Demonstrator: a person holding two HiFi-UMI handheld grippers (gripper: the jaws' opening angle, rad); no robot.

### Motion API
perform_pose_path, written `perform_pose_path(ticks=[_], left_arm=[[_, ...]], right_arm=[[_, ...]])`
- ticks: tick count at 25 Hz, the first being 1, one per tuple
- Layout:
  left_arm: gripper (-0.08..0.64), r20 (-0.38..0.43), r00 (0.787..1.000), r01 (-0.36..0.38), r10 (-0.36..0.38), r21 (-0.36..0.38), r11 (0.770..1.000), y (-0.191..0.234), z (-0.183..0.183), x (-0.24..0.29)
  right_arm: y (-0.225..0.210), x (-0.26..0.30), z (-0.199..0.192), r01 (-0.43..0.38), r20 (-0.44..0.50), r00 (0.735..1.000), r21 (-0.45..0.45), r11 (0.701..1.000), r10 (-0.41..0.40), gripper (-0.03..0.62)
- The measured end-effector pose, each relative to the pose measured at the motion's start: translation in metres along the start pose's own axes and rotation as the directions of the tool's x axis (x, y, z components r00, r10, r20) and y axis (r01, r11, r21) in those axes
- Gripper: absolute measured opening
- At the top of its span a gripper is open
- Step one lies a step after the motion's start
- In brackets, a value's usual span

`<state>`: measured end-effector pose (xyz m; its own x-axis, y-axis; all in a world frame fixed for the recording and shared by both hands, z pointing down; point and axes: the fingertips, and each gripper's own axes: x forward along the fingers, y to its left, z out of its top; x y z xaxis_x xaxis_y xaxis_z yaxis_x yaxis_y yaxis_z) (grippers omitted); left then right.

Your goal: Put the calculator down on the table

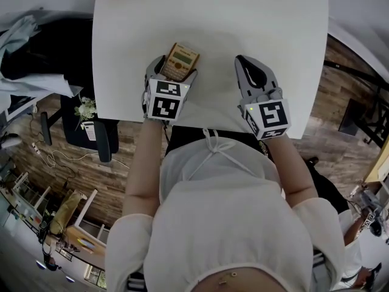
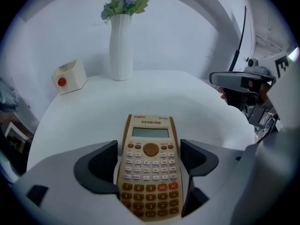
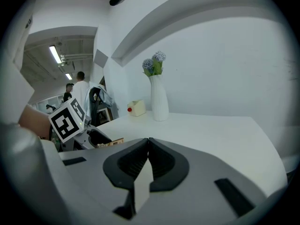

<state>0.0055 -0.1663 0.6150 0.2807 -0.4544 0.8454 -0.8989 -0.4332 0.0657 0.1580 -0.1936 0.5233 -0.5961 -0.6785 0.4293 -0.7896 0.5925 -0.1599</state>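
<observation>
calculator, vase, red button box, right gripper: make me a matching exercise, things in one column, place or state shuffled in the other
1. calculator
2. vase
3. red button box
4. right gripper

A. left of the vase in the left gripper view
B. jaws together, nothing between them
C. between the jaws of the left gripper
D. upright, holding flowers

Pairs: 1-C, 2-D, 3-A, 4-B

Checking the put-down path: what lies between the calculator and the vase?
Only bare table, seen in the left gripper view, between calculator and vase.
</observation>
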Motion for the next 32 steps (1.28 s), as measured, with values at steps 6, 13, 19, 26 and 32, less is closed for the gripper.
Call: perform_pose_path(ticks=[6, 13, 19, 26, 32], left_arm=[[0.414, 0.034, 0.999, 0.007, -0.007, 0.005, 1.000, 0.000, 0.000, -0.004], [0.414, 0.126, 0.992, -0.012, 0.009, 0.025, 1.000, -0.002, 0.019, -0.033], [0.403, 0.317, 0.947, 0.017, -0.045, 0.089, 0.996, -0.011, 0.059, -0.090], [0.168, 0.540, 0.842, -0.082, 0.014, 0.102, 0.991, 0.003, 0.096, -0.164], [0.040, 0.627, 0.777, -0.073, -0.057, 0.179, 0.981, 0.003, 0.110, -0.211]], right_arm=[[0.003, -0.006, 0.009, 0.012, 0.020, 1.000, -0.012, 1.000, -0.012, 0.006], [0.010, -0.026, 0.024, 0.061, 0.053, 0.997, -0.042, 0.997, -0.059, 0.006], [0.030, -0.044, 0.042, 0.111, 0.080, 0.991, -0.092, 0.990, -0.104, 0.006], [0.050, -0.066, 0.079, 0.187, 0.158, 0.973, -0.106, 0.977, -0.169, 0.006], [0.064, -0.088, 0.108, 0.248, 0.233, 0.947, -0.087, 0.965, -0.222, 0.006]])
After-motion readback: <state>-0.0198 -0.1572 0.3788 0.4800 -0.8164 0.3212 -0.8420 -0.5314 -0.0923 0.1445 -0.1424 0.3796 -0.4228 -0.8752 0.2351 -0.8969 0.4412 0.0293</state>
